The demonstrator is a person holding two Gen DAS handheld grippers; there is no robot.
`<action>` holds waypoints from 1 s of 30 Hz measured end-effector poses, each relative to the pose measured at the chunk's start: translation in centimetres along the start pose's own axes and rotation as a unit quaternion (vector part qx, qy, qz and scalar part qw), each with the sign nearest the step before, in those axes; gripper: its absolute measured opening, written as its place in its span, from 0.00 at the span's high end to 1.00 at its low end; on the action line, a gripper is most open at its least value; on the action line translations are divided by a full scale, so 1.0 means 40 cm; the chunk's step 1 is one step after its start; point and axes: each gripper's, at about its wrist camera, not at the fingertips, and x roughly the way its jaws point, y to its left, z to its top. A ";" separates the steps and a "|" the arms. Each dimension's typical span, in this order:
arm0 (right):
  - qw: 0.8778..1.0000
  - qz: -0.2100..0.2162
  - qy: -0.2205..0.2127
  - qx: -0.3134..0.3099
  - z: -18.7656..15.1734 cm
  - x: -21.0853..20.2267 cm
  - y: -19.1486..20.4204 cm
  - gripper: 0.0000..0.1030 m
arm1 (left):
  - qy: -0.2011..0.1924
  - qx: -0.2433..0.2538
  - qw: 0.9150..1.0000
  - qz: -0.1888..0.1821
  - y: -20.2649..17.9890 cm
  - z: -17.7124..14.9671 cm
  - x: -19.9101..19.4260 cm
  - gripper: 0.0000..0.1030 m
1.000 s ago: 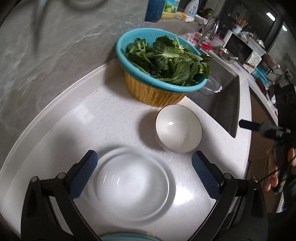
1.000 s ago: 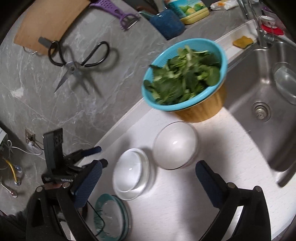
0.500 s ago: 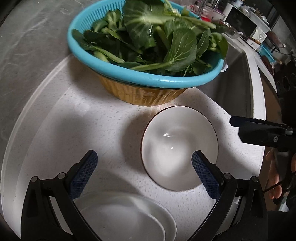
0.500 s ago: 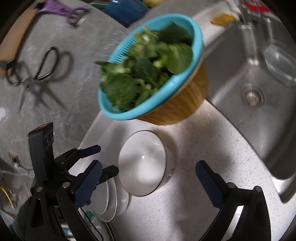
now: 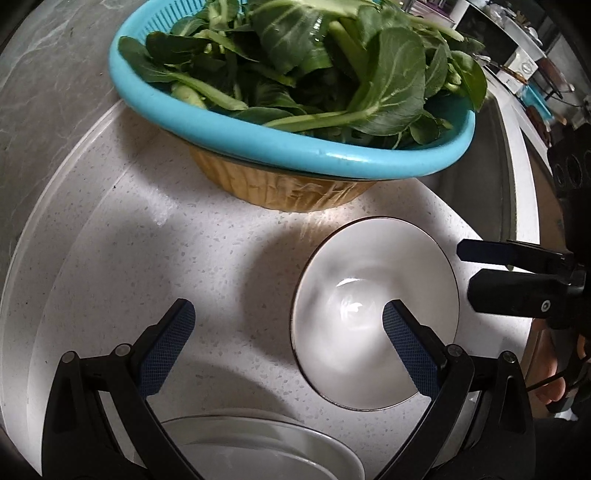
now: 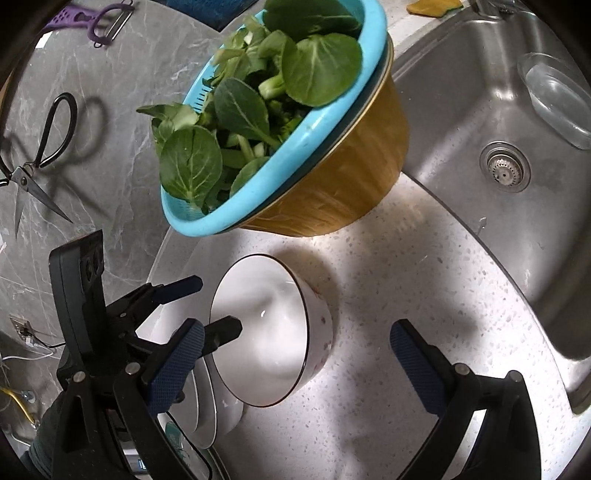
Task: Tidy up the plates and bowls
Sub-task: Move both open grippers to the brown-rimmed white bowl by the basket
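Note:
A white bowl with a dark rim stands on the white speckled counter; it also shows in the right wrist view. My left gripper is open, its right finger over the bowl's inside and its left finger outside, the near rim between them. A white plate lies just below it, also in the right wrist view. My right gripper is open around the bowl from the other side; it shows at the right in the left wrist view.
A blue colander of green leaves in a yellow basin stands right behind the bowl. A steel sink with a glass dish lies to the right. Scissors and a purple peeler hang on the grey wall.
Both grippers have moved in toward the white bowl. The left one has passed over the plate and now straddles the bowl's rim. The right one has come lower and closer.

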 end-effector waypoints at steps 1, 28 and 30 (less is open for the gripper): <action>1.000 -0.001 0.002 0.000 0.002 0.002 -0.002 0.00 | 0.001 0.001 1.000 0.000 -0.006 0.001 0.003 0.00; 0.999 -0.014 0.045 -0.002 -0.006 0.057 -0.020 0.47 | 0.026 0.009 1.000 0.004 -0.056 0.016 0.097 0.61; 0.999 -0.018 0.048 -0.007 -0.007 0.060 -0.019 0.56 | 0.029 0.005 1.000 0.002 -0.056 0.013 0.103 0.65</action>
